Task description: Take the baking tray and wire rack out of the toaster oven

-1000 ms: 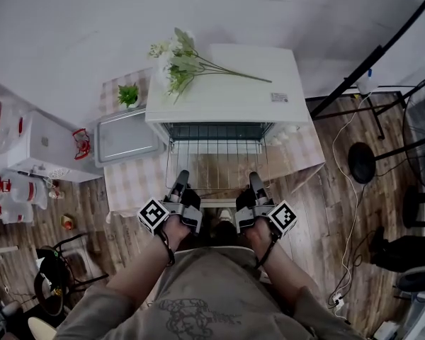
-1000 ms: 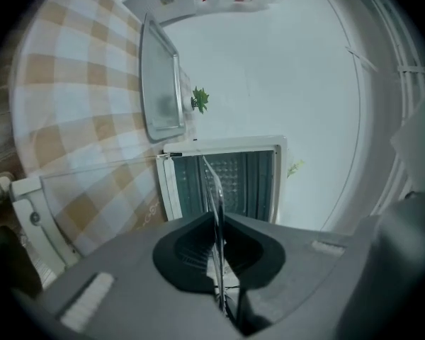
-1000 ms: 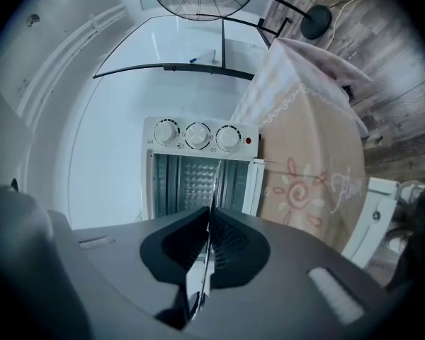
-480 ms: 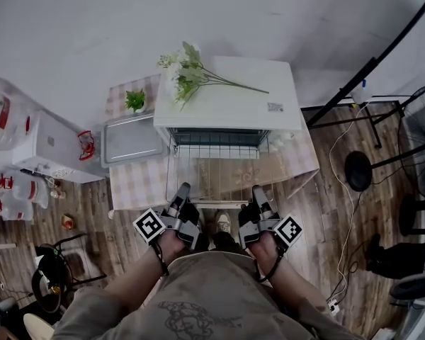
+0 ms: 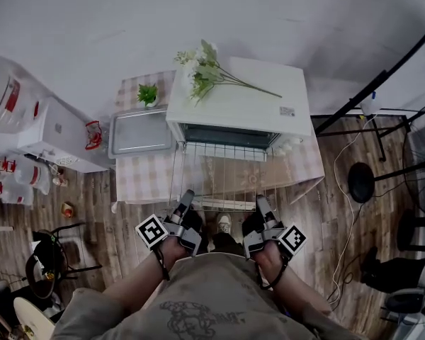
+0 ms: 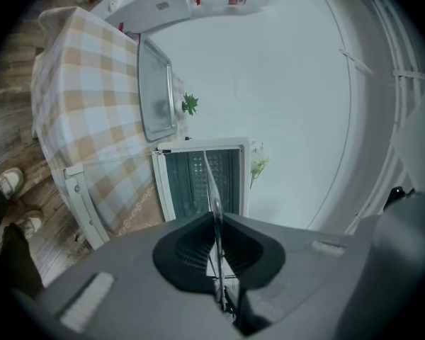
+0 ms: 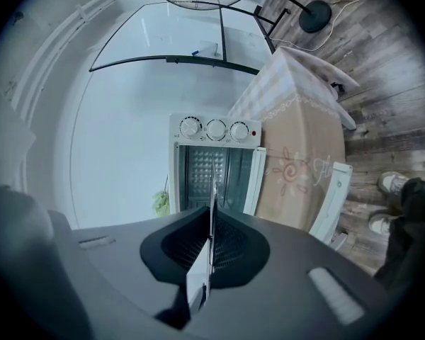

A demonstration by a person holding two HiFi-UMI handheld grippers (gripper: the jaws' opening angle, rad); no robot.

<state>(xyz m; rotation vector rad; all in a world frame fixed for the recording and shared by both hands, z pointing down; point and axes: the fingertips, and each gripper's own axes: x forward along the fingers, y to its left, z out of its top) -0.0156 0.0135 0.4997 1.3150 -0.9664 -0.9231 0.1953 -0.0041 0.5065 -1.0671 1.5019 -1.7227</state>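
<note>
The wire rack (image 5: 219,176) hangs level over the open door of the white toaster oven (image 5: 234,105), its far edge at the oven's mouth. My left gripper (image 5: 186,198) is shut on the rack's near left edge and my right gripper (image 5: 261,202) on its near right edge. In the left gripper view the rack (image 6: 214,190) runs edge-on from the closed jaws toward the oven (image 6: 198,179). The right gripper view shows the same thin rack (image 7: 212,190) in front of the oven (image 7: 216,165). The silver baking tray (image 5: 138,132) lies on the checked table (image 5: 145,179), left of the oven.
Artificial flowers (image 5: 205,69) lie on the oven's top and a small green plant (image 5: 149,94) stands behind the tray. A white cabinet with a water jug (image 5: 10,105) is at the left. A black stand pole (image 5: 375,83) and fans are at the right.
Both grippers have drawn the wire rack farther out of the oven toward me, and more of it now shows over the open door. The tray has not moved.
</note>
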